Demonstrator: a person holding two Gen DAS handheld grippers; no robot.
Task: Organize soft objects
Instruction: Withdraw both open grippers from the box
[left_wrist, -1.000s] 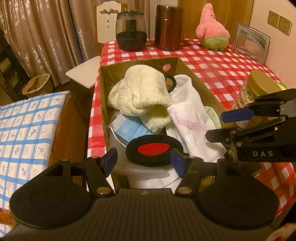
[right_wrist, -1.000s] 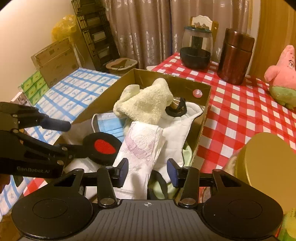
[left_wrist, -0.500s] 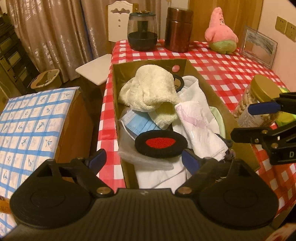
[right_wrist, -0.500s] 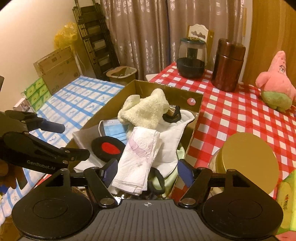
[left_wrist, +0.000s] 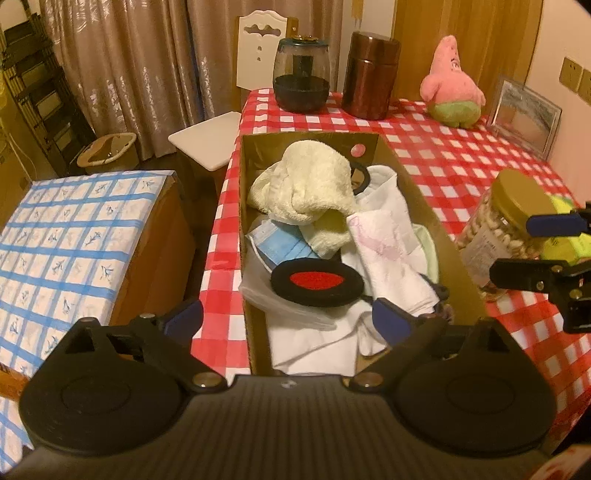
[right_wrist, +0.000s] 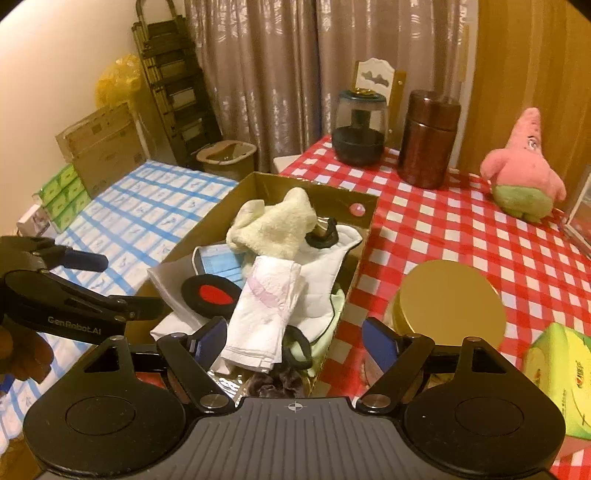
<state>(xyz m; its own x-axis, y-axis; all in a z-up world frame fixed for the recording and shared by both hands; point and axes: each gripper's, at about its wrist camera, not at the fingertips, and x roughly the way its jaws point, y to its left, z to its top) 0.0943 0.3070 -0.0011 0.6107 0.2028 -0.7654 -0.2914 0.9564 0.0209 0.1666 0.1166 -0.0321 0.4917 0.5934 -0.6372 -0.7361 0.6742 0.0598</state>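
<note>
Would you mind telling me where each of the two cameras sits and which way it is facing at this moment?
Left wrist: rides the left gripper, jaws open, at the cardboard box's near end, looking along it; the right gripper shows at the right edge.
Right wrist: rides the right gripper, jaws open, at the box's near right corner, looking across it towards the curtains; the left gripper shows at left.
Shared: box, cream towel, black and red pad, pink plush.

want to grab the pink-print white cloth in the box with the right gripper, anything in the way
Nothing visible blocks it. The right gripper is open, and the pink-print white cloth lies on top of the pile in the cardboard box, its near end between the fingers. The black-and-red round pad sits beside it, toward the left gripper.
</note>
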